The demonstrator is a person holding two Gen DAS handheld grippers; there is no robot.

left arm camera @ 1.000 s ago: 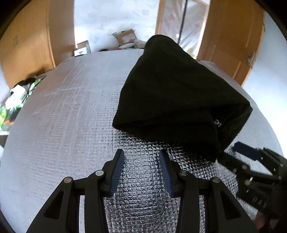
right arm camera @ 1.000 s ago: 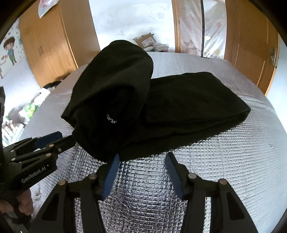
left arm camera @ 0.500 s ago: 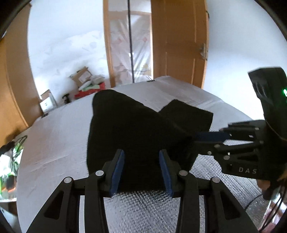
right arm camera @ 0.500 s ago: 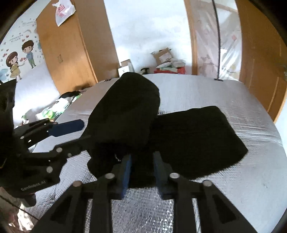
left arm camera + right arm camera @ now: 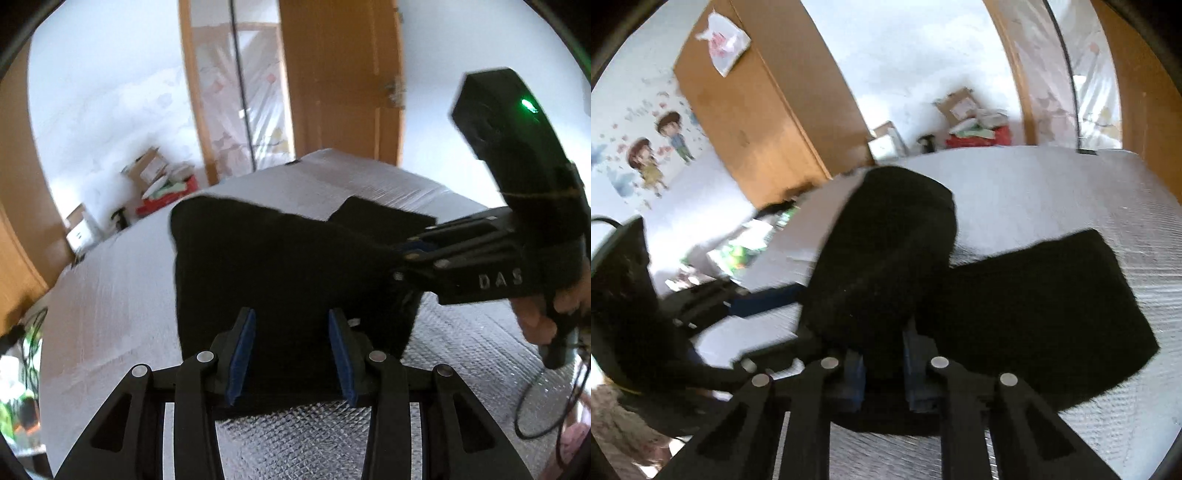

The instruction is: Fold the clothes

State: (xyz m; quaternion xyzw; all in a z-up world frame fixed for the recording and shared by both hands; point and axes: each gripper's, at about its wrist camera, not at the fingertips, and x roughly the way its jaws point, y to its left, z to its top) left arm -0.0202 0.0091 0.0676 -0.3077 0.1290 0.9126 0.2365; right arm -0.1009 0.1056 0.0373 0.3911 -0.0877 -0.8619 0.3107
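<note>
Higher now, black garment (image 5: 280,273) over apparently quilted surface (image 5: 110,302)

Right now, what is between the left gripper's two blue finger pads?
Black cloth garment; the left wrist view shows it between the open left gripper pads.

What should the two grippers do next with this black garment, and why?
Probably carry the lifted fold forward and lay it over the flat part. The right gripper is shut on the black garment and holds a raised hump of it, while the left gripper looks open with cloth between its fingers. The rest lies flat on the silver quilted surface.
</note>
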